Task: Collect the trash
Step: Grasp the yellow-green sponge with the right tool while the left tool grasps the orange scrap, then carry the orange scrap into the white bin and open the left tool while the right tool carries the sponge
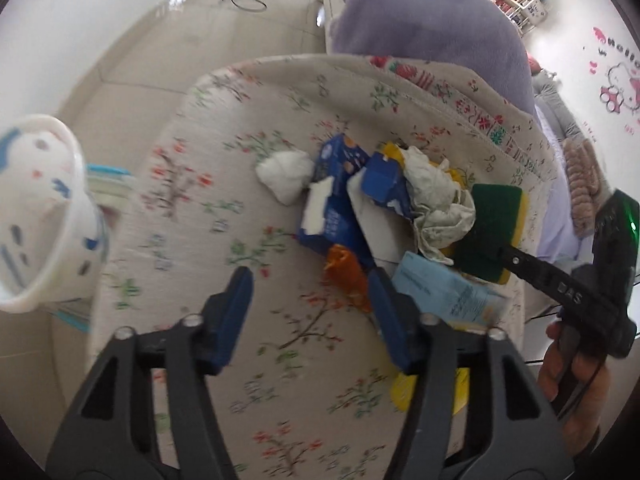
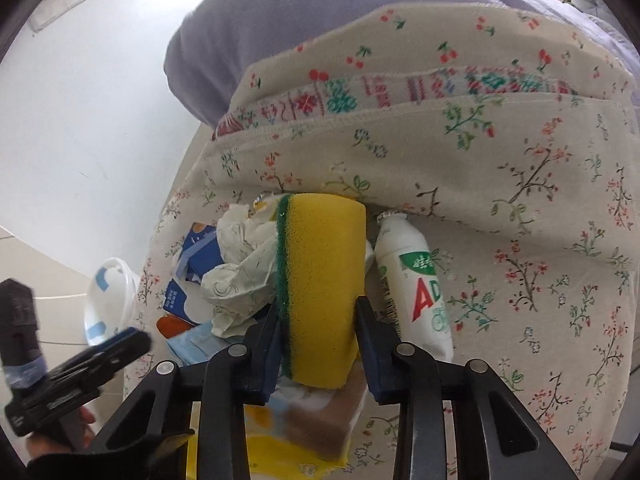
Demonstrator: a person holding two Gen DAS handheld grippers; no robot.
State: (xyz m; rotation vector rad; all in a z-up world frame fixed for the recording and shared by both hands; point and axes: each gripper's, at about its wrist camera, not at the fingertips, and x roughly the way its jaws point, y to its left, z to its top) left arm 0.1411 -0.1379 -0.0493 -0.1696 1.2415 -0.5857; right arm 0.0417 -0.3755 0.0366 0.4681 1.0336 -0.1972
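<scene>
On the floral cloth (image 2: 520, 208) spread over the bed, a loose heap of trash sits near the left edge. The right hand-held gripper (image 2: 318, 332) is clenched on a sponge (image 2: 320, 280): porous yellow foam with a thin, coarse green scouring layer down one side, its free end bowed into a rounded shape by the squeeze. Just right of it lies a smooth white plastic bottle (image 2: 412, 288) on its side, with green and red lettering. To the left, crumpled printed paper (image 2: 240, 264) puffs up over torn blue cardboard (image 1: 340, 204), and a white wad of tissue (image 1: 286, 174) rests just beside the cardboard. An orange wrapper (image 1: 346, 276), blurred, lies near the left hand-held gripper (image 1: 310, 320), whose blue-padded jaws stand wide apart above the cloth. A white plastic tub (image 1: 40, 208) with blue marks sits off the bed's edge.
</scene>
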